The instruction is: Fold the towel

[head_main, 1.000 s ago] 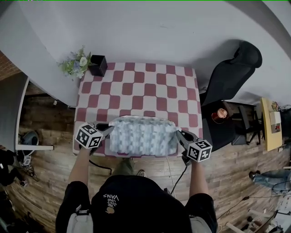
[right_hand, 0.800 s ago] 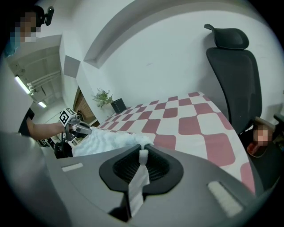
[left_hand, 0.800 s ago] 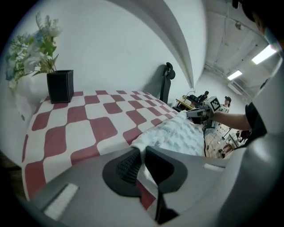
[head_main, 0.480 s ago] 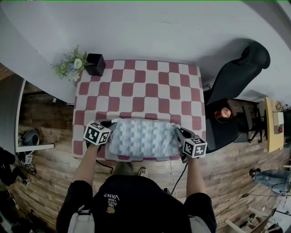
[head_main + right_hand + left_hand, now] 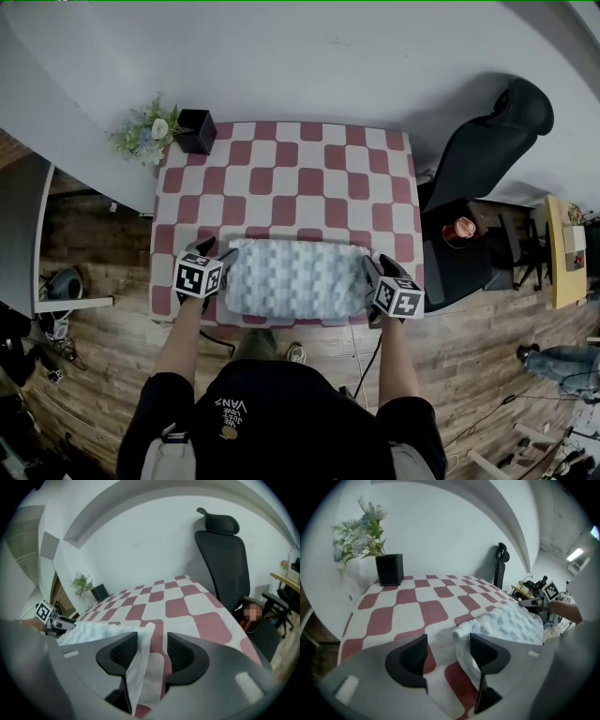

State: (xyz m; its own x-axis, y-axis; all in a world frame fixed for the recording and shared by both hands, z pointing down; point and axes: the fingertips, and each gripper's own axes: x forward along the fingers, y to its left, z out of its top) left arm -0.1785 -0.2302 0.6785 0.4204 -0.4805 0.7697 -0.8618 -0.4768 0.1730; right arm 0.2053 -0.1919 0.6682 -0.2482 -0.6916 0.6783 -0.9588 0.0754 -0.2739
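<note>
The towel (image 5: pixel 295 279), white with a pale blue waffle texture, lies folded near the front edge of the checkered table (image 5: pixel 281 178). My left gripper (image 5: pixel 223 270) is at its left end and my right gripper (image 5: pixel 370 275) at its right end. In the left gripper view the left gripper (image 5: pixel 449 654) has its jaws opening, and the towel (image 5: pixel 506 623) has a corner beside the right finger (image 5: pixel 483 654), unpinched. In the right gripper view the right gripper (image 5: pixel 151 652) is also opening. A loose towel edge (image 5: pixel 140 663) hangs between its jaws, leaning on the left finger (image 5: pixel 123 654).
A black vase (image 5: pixel 199 131) with flowers (image 5: pixel 145 136) stands at the table's far left corner. A black office chair (image 5: pixel 487 155) is beside the table's right side, with a cup (image 5: pixel 457 231) and a yellow side table (image 5: pixel 561 253) beyond. Wooden floor surrounds the table.
Both grippers sank toward the table with the towel ends, then their jaws spread and let go. The towel now rests flat and a little narrower front to back.
</note>
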